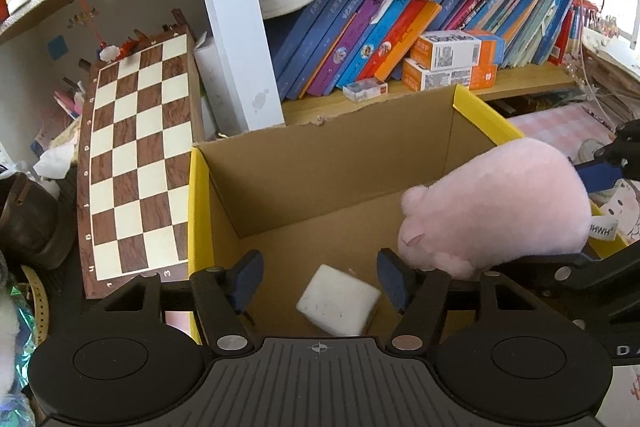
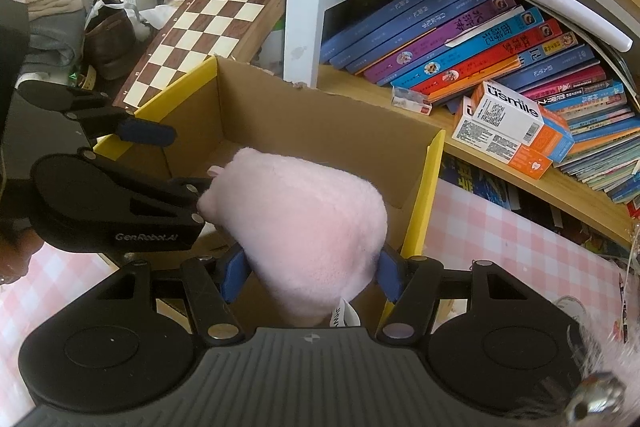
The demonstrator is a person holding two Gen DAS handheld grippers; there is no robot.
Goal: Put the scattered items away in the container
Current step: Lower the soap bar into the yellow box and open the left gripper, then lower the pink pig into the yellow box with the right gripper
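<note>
An open cardboard box point(image 1: 320, 171) with yellow-edged flaps point(image 2: 420, 203) stands before the bookshelf. My left gripper point(image 1: 320, 279) hangs open over the box's near left part. A white foam block point(image 1: 338, 301) lies tilted below it, between the fingers and touching neither. My right gripper point(image 2: 310, 277) is shut on a pink plush toy point(image 2: 304, 227), which it holds over the box's right side. In the left wrist view the plush point(image 1: 496, 203) bulges over the right wall, with a blue right finger pad point(image 1: 596, 173) behind it. In the right wrist view the left gripper point(image 2: 188, 159) reaches in from the left.
A chessboard point(image 1: 136, 155) leans against the shelf left of the box. Slanted books point(image 1: 400, 19) and orange-white cartons point(image 2: 508, 131) fill the shelf behind. A brown bag point(image 1: 28, 219) sits far left. A pink checked cloth point(image 2: 500, 239) covers the table right of the box.
</note>
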